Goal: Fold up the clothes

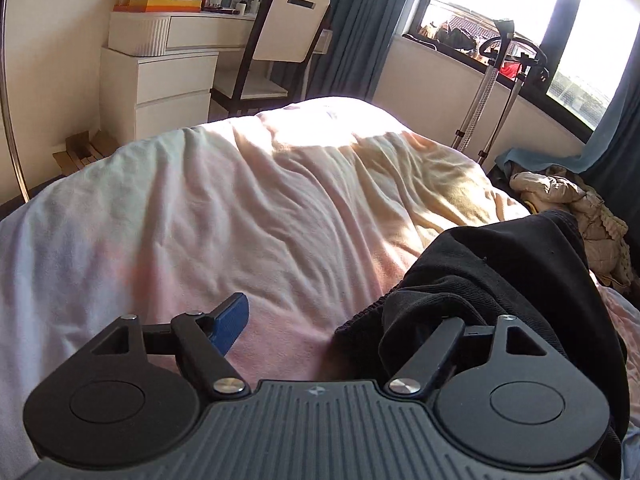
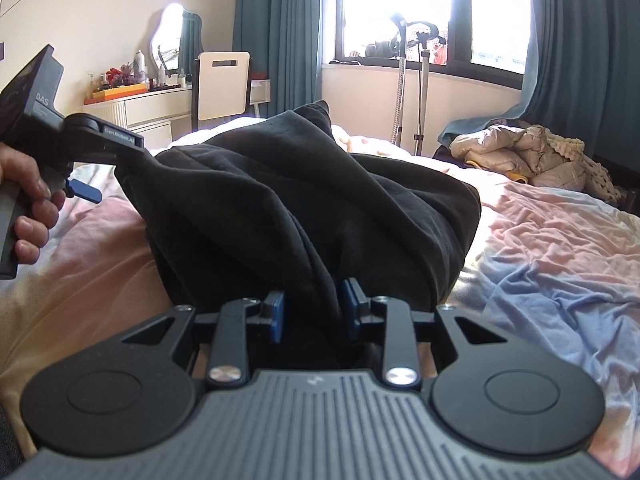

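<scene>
A black garment (image 2: 304,192) lies heaped on the pastel duvet (image 2: 540,240) of the bed. My right gripper (image 2: 312,306) is shut on its near edge, with the cloth bunched between the two blue pads. In the left wrist view the same black garment (image 1: 500,280) lies at the lower right and drapes over the right finger of my left gripper (image 1: 320,314), hiding that pad. The left blue pad (image 1: 230,324) stands free over the bare duvet (image 1: 200,220), jaws wide apart. A hand (image 2: 30,208) holds the left gripper's handle at the far left of the right wrist view.
A beige puffy jacket (image 2: 520,148) lies at the bed's far right side. Beyond the bed stand a white dresser (image 1: 160,80) with bottles on top, a chair (image 1: 280,40), a steamer stand (image 1: 492,92) and a bright window with blue curtains (image 1: 352,24).
</scene>
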A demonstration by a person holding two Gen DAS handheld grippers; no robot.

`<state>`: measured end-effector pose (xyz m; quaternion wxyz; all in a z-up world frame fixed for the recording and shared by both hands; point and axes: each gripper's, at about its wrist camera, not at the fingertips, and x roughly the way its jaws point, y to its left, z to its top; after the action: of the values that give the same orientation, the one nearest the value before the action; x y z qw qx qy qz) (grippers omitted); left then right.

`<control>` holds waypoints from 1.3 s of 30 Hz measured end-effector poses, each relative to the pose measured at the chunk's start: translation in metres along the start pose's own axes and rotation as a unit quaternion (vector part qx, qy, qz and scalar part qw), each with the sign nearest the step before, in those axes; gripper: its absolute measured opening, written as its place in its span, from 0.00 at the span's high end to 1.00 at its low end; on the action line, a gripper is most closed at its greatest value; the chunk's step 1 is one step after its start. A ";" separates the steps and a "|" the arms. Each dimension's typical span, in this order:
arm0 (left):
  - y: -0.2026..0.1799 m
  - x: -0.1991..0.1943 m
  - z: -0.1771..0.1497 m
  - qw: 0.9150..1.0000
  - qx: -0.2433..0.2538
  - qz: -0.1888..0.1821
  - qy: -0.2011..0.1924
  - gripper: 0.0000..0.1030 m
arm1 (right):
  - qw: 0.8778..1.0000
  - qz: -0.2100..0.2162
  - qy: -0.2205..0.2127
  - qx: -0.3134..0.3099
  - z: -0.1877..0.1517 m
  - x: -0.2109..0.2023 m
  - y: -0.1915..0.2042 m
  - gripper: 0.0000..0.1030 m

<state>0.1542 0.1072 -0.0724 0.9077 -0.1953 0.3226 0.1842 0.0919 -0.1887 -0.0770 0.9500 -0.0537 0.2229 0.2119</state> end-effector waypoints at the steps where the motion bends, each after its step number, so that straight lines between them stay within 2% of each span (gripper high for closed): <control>1: 0.001 0.001 0.001 1.000 -0.004 -0.002 0.003 0.20 | 1.000 -0.003 0.000 -0.006 0.000 0.000 0.002 0.68; 3: 0.000 -0.003 0.004 1.000 -0.004 -0.003 0.003 0.20 | 1.000 -0.009 0.000 -0.017 0.000 0.000 0.005 0.68; 6: -0.007 -0.019 0.008 0.999 0.046 0.003 -0.008 0.20 | 1.000 -0.011 0.000 -0.022 -0.002 0.000 0.005 0.68; 11: -0.001 -0.054 0.013 0.997 0.077 -0.013 -0.001 0.20 | 1.000 -0.012 -0.001 -0.015 -0.003 -0.001 0.003 0.67; 15: -0.007 -0.085 0.016 0.993 0.112 -0.017 -0.020 0.20 | 1.000 -0.014 -0.001 -0.016 -0.003 -0.002 0.004 0.67; 17: -0.015 -0.100 0.021 0.991 0.125 -0.026 -0.037 0.20 | 1.000 -0.014 -0.001 -0.018 -0.003 -0.002 0.005 0.67; 23: -0.059 -0.121 0.036 0.982 0.151 -0.085 -0.072 0.18 | 1.000 -0.012 -0.001 -0.016 -0.002 -0.002 0.003 0.67; 28: -0.126 -0.083 0.026 0.960 0.237 -0.106 -0.107 0.17 | 1.000 -0.011 -0.003 -0.016 -0.003 -0.002 0.003 0.67; 32: -0.178 -0.054 0.011 0.931 0.314 -0.124 -0.137 0.17 | 1.000 -0.008 -0.007 -0.014 -0.004 -0.003 0.002 0.67; 33: -0.187 -0.049 0.008 0.928 0.323 -0.130 -0.135 0.17 | 1.000 -0.007 -0.008 -0.014 -0.004 -0.003 0.002 0.66; 36: -0.207 -0.025 0.004 0.940 0.298 -0.137 -0.095 0.17 | 1.000 -0.003 -0.010 -0.012 -0.004 -0.002 0.001 0.65; 39: -0.217 -0.006 -0.009 0.936 0.319 -0.126 -0.073 0.17 | 1.000 -0.001 -0.011 -0.009 -0.005 -0.001 -0.001 0.65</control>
<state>0.2452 -0.0843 -0.0231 0.9591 0.0797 0.2697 -0.0310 0.0897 -0.1905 -0.0810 0.9520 -0.0604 0.2102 0.2139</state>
